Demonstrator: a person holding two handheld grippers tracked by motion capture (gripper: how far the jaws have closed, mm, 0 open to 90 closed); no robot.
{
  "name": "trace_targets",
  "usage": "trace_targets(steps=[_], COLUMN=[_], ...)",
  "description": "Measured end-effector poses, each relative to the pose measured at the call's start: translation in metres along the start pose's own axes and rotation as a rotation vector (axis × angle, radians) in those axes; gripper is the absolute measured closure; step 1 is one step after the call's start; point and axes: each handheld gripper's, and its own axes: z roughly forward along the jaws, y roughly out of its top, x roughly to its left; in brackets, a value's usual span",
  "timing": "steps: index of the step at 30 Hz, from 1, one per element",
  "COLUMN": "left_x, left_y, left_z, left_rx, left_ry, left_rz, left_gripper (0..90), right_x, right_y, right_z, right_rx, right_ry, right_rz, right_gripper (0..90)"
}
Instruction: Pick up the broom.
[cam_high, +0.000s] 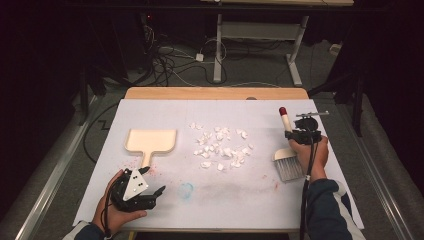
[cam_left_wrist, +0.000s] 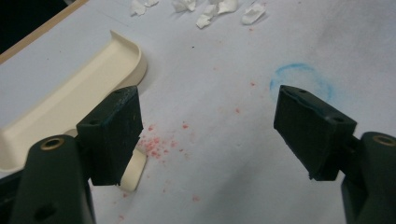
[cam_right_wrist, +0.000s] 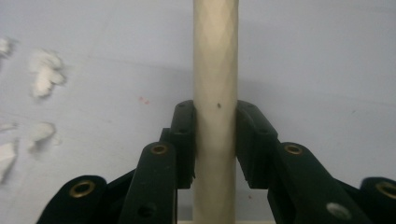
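Brush (cam_high: 287, 150) clamped in right claw (cam_high: 295, 134)

**Counting what is lying on my table**

I am seeing one cream dustpan (cam_high: 150, 140), one brush (cam_high: 287, 155) with a red-tipped handle, and one loose heap of white paper scraps (cam_high: 221, 147), too many and too small for me to be counting exactly. I am working two grippers.

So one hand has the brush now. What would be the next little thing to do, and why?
Probably the left hand-held gripper should move to the handle of the cream plastic dustpan and close on it. Its jaws stand open over the bare white table cover, while the right hand-held gripper is already shut on the cream-handled brush beside the white paper scraps.
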Motion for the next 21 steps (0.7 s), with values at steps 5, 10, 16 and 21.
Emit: trace_targets(steps=[5, 10, 16, 21], left_x=[0.0, -0.002, -0.02, -0.044], left_y=[0.001, 0.008, 0.034, 0.067], left_z=[-0.001, -0.001, 0.004, 0.012], left_rx=[-0.005, -0.043, -0.096, -0.127], left_ry=[0.005, -0.012, -0.085, -0.177], left_rz=[-0.014, -0.045, -0.041, -0.026], left_gripper=[23.0, 23.1, 23.0, 23.6], right_x=[0.001, 0.007, 0.016, 0.04], right_y=[-0.008, -0.021, -0.026, -0.029], right_z=[-0.031, -0.054, -0.084, -0.107], right_rx=[-0.134, -0.247, -0.355, -0.426], right_ry=[0.034, 0.071, 0.108, 0.145], right_rz=[-0.004, -0.033, -0.046, -0.072], right_gripper=[71.0, 71.0, 71.0, 71.0])
